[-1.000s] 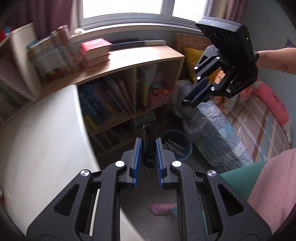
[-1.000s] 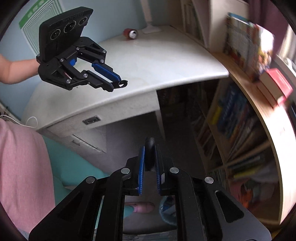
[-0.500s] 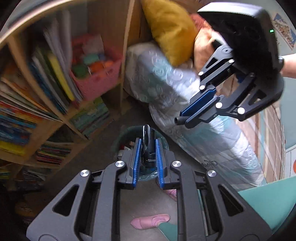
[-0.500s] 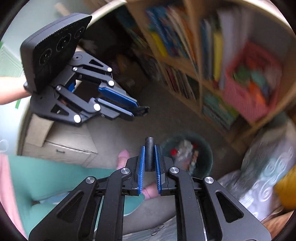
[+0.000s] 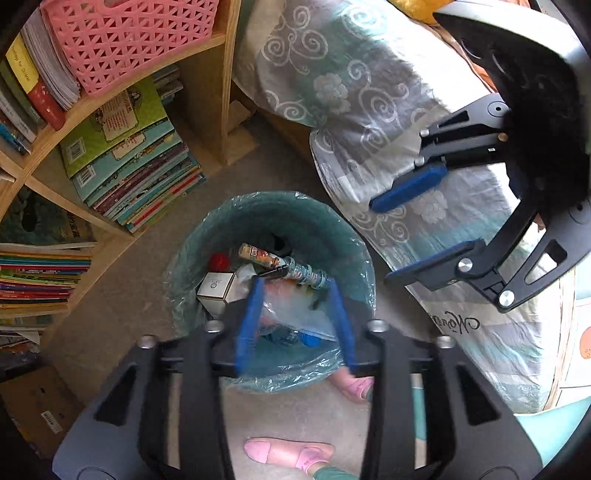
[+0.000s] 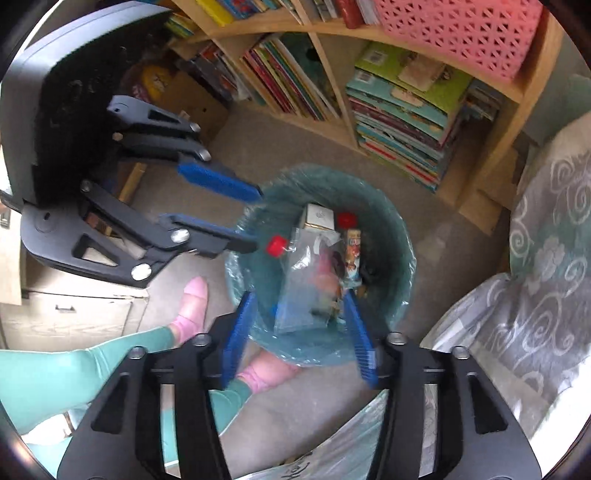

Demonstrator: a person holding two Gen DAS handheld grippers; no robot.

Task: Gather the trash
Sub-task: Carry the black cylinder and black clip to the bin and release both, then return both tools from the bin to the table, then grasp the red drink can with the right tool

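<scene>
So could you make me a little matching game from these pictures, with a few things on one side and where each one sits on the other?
Things:
1. white box
2. pink basket
3. stack of books
4. pink slippers

Places:
A. lowest shelf beside the bin
B. on the person's feet
C. inside the bin
D. shelf above the stacked books

Pairs: 1-C, 2-D, 3-A, 4-B

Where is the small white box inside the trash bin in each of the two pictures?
Left wrist view: white box lies left of centre in the bin, beside the left gripper's fingers.
Right wrist view: white box lies at the bin's top, near the red cap.
Shared landmark: pink basket.
</scene>
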